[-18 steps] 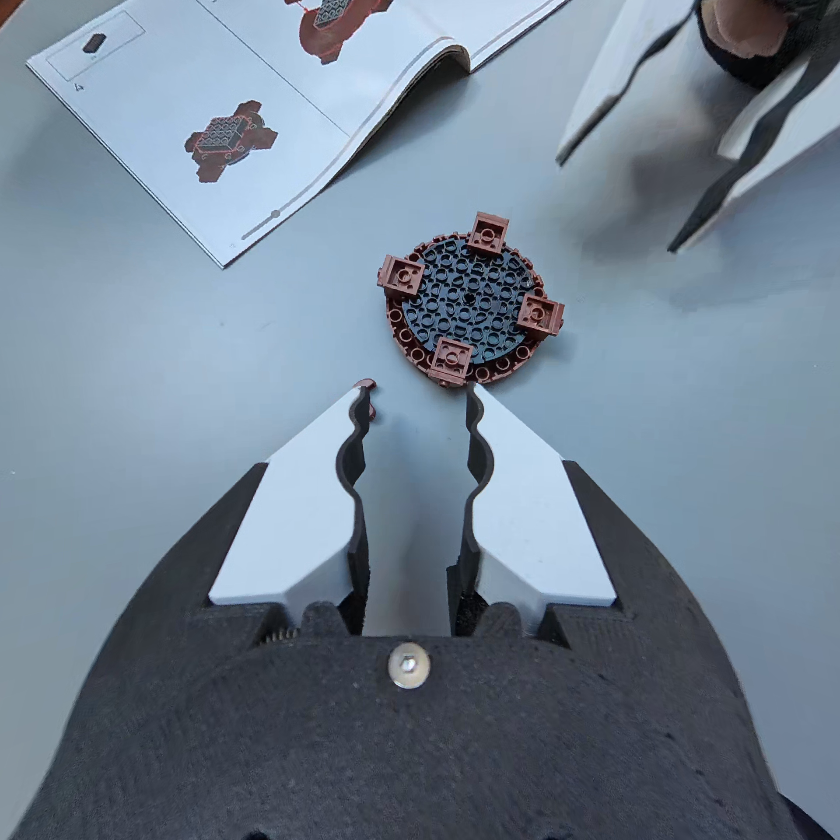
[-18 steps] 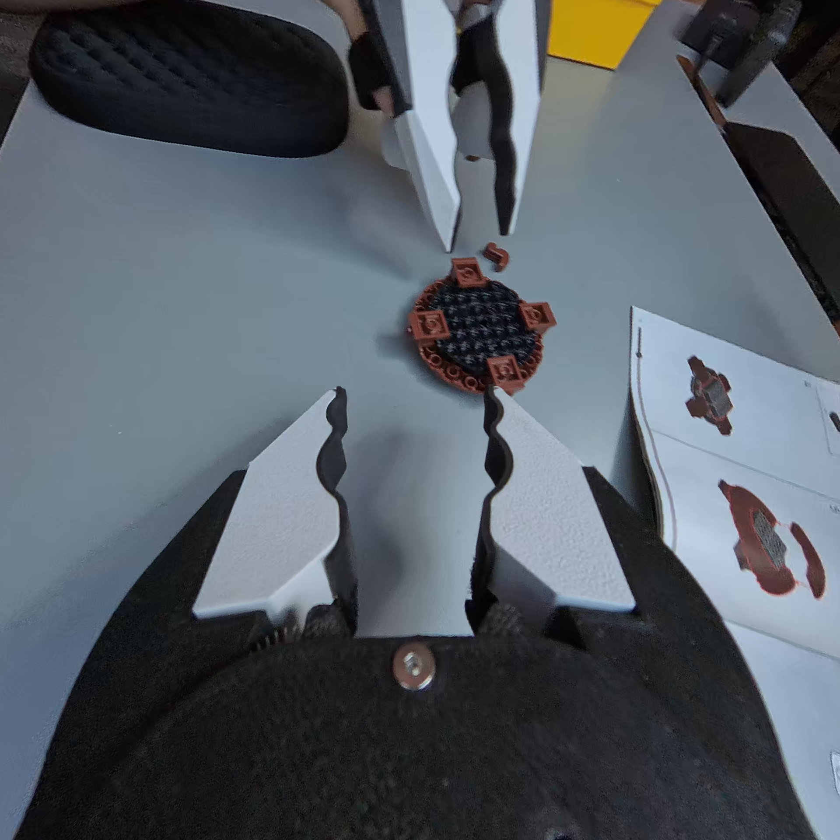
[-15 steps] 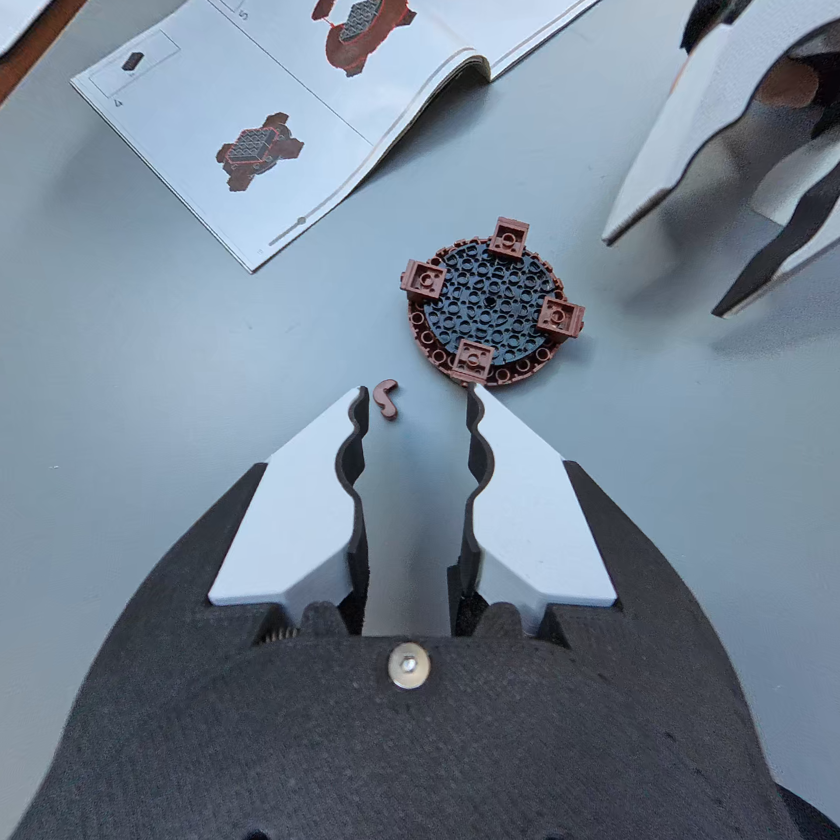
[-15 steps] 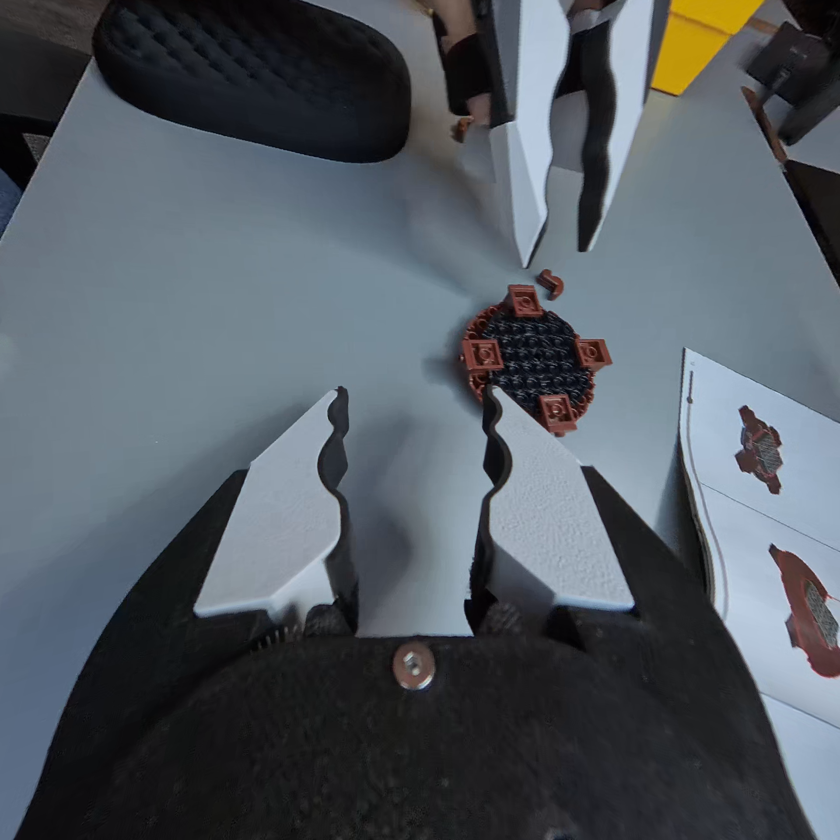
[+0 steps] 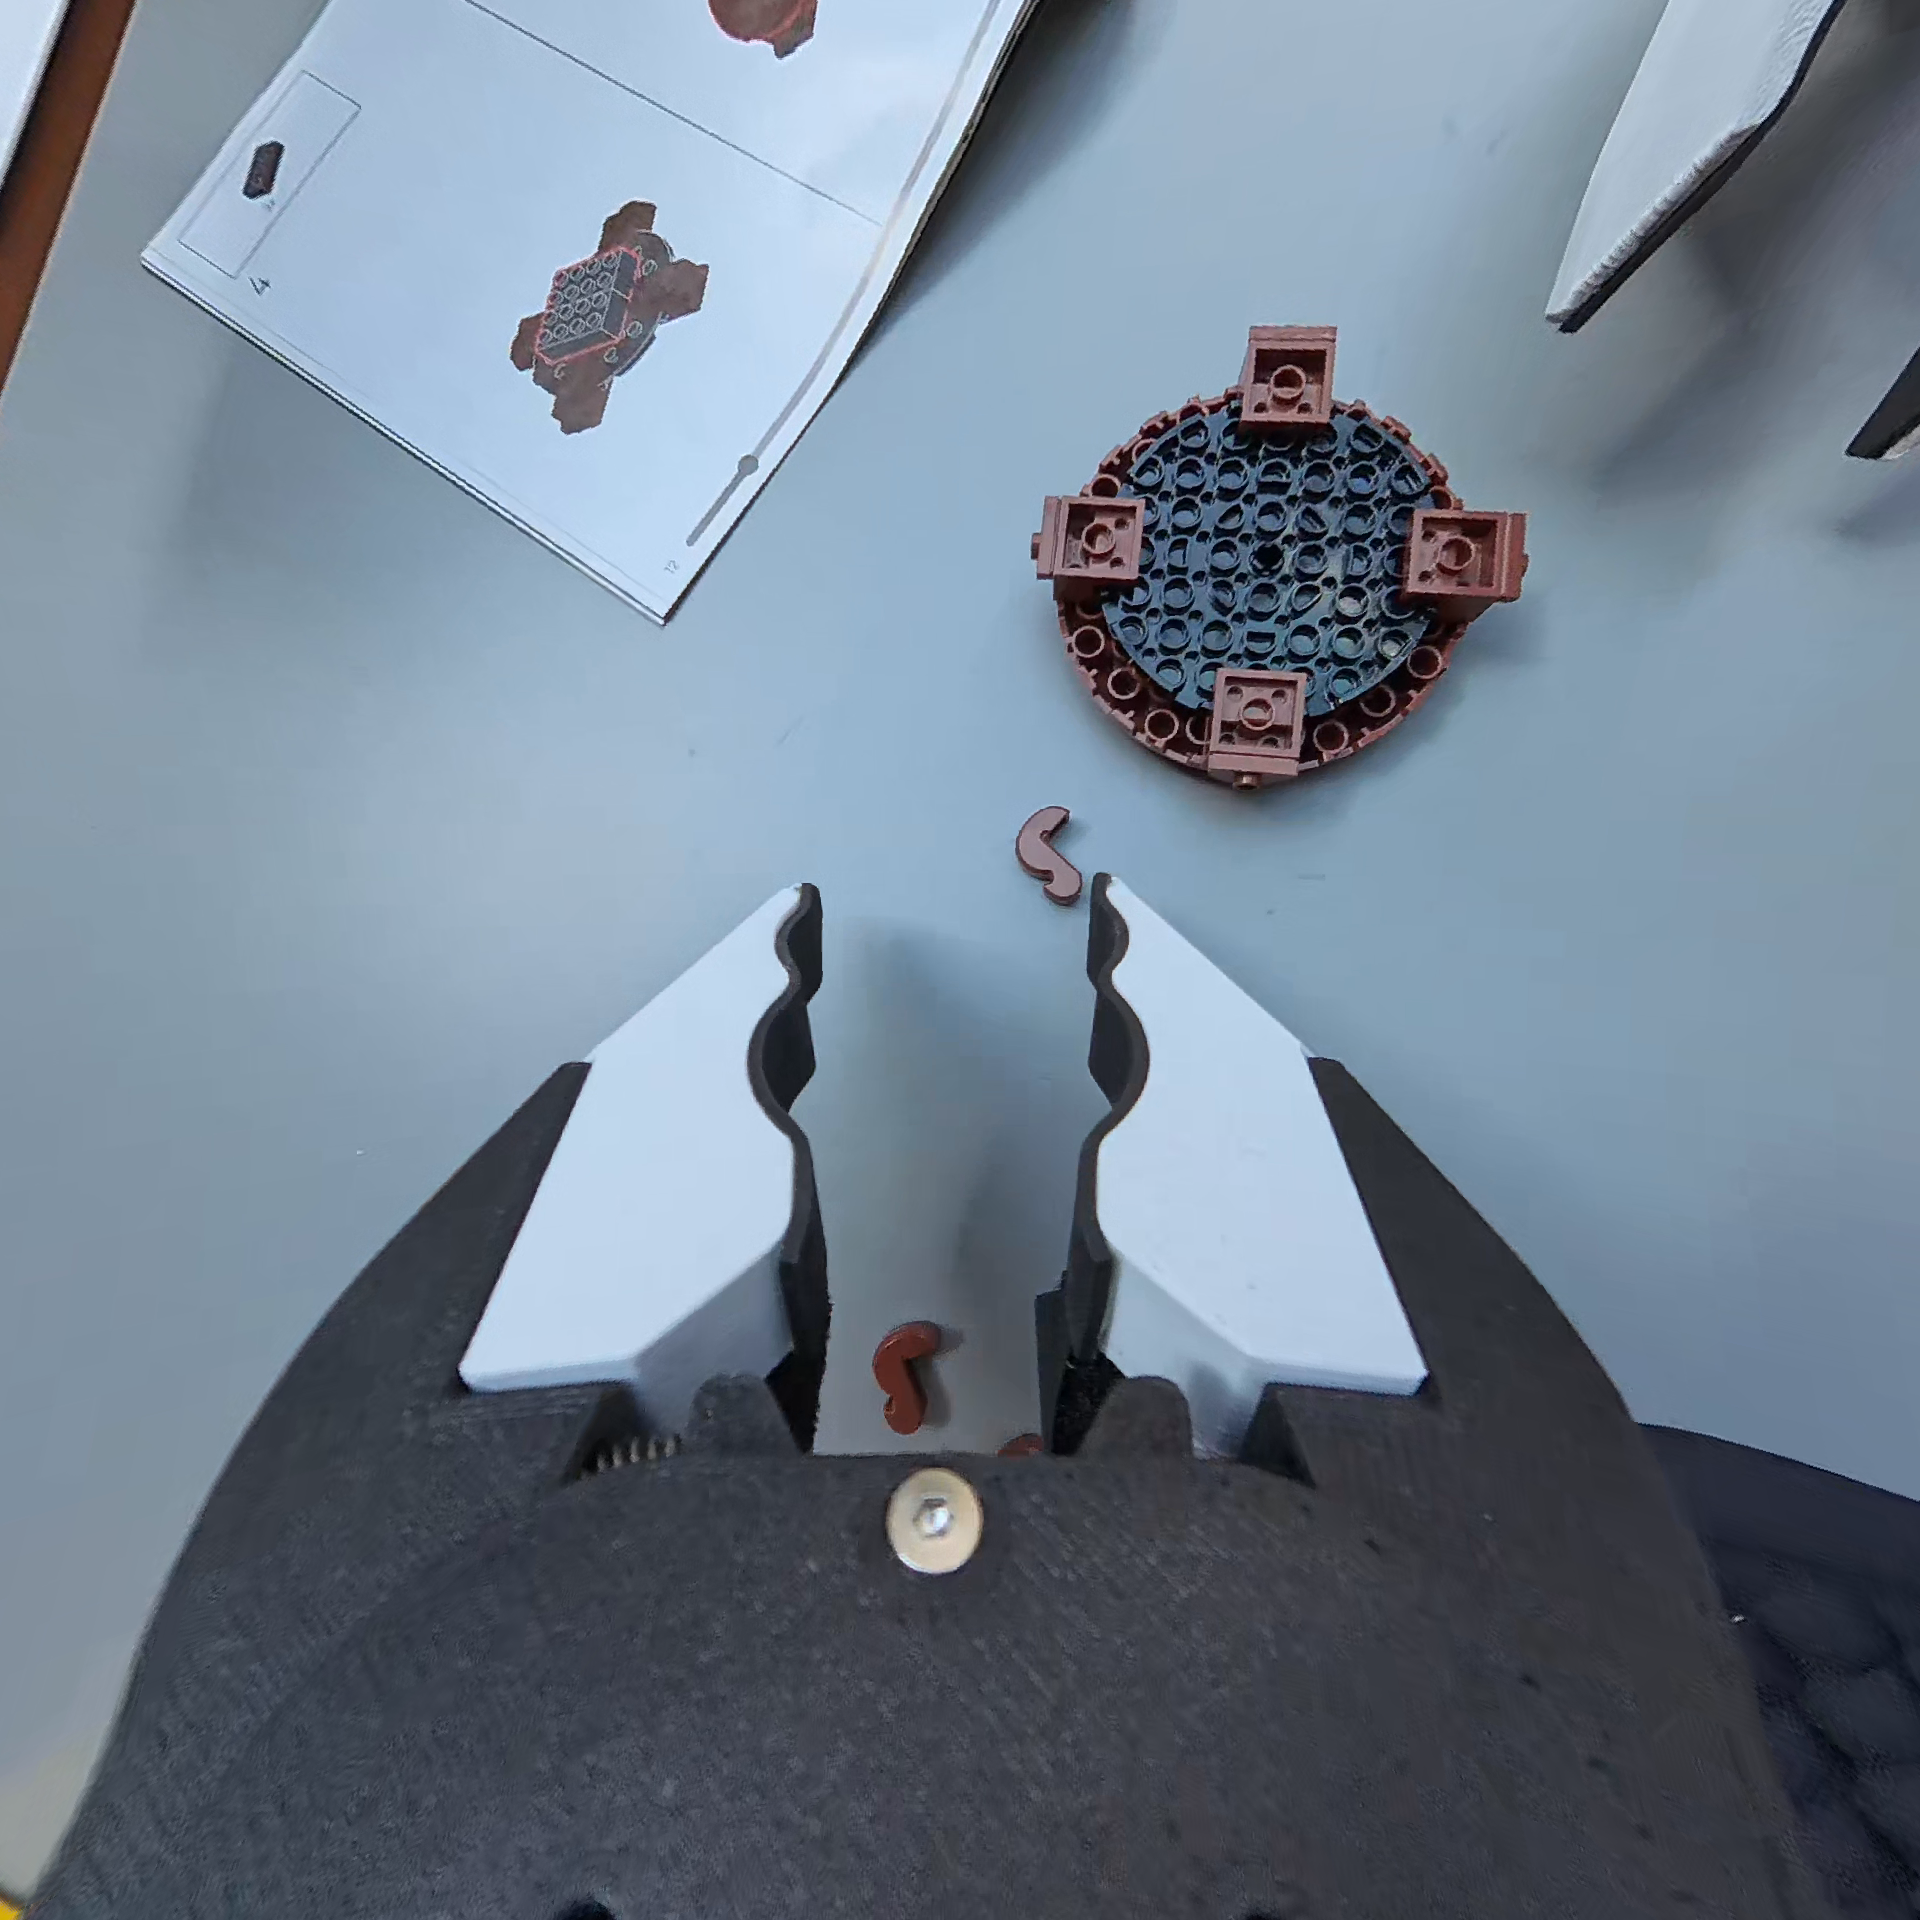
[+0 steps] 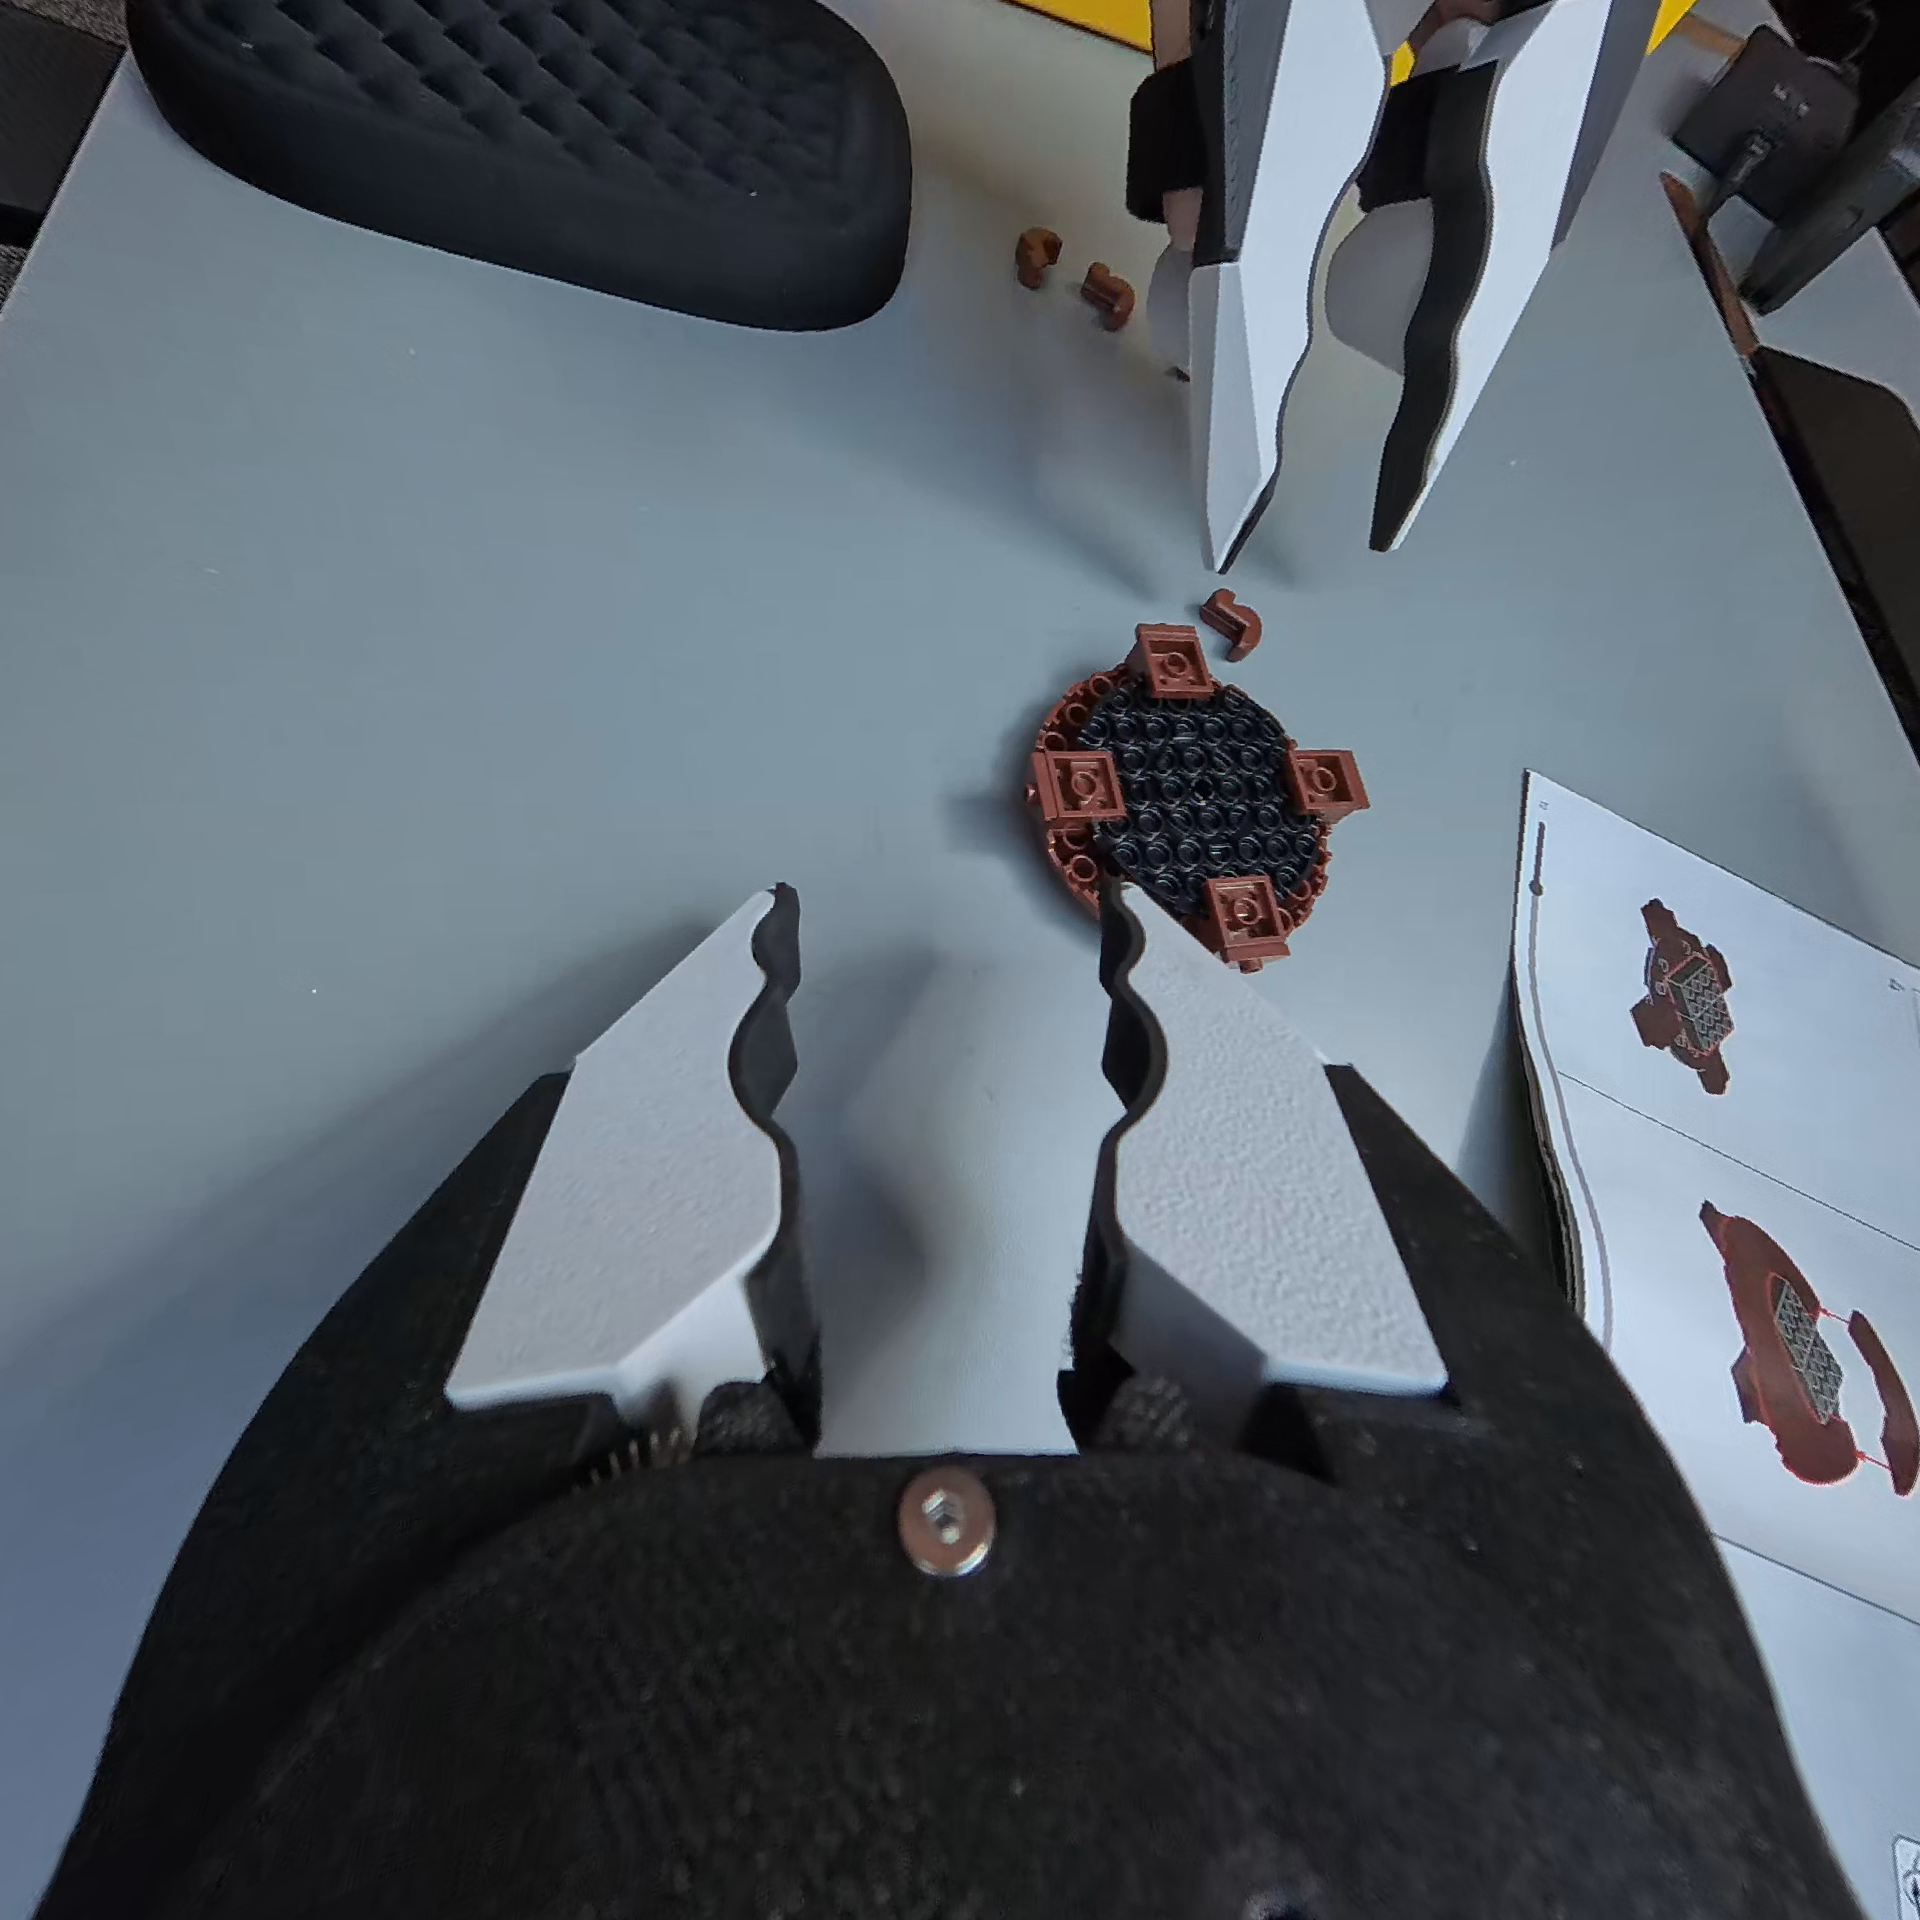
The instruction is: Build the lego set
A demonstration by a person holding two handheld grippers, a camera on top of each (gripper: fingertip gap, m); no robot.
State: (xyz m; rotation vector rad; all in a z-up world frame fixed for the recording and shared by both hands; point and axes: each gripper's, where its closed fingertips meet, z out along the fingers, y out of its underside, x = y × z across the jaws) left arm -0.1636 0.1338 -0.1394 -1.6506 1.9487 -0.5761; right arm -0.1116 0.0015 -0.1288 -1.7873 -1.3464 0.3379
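Left wrist view: left hand-held gripper (image 5: 954,894) gapes empty over grey surface (image 5: 312,831); round lego base (image 5: 1273,571) ahead-right, curved brown piece (image 5: 1047,854) just beside fingertip, booklet (image 5: 540,260) far-left
Right wrist view: right hand-held gripper (image 6: 945,902) spread, empty; black cushion (image 6: 520,135) at surface's far edge

We count 1 round studded base (image 5: 1280,566), 3 small curved brown pieces (image 6: 1233,623), 1 open booklet (image 5: 540,260), 2 grippers (image 5: 954,899)
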